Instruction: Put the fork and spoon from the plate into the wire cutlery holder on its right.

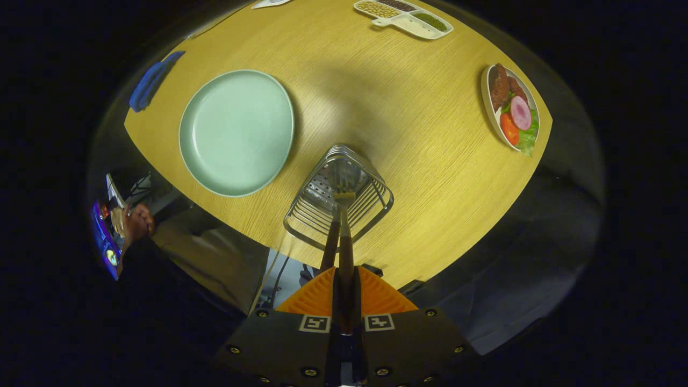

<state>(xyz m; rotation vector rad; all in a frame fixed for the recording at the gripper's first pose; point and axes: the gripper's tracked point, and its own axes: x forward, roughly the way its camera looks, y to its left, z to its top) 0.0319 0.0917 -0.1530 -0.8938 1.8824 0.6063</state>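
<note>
Gripper: poised above the near table edge, the gripper [344, 279] points down; its fingers are pressed together on the dark wooden handle of a steel fork [344, 215]
Fork: tines reach into the silver wire cutlery holder [338, 196]; a second dark handle lies beside it, its head hidden
Holder: standing on the yellow wooden table [376, 107], just right of the empty pale-green round plate [236, 131]

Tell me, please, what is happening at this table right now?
The hand-held gripper is shut on a fork by its handle, and the fork's head hangs over the wire cutlery holder, not yet released. Beside the holder, the green plate lies bare on the wooden table.
</note>
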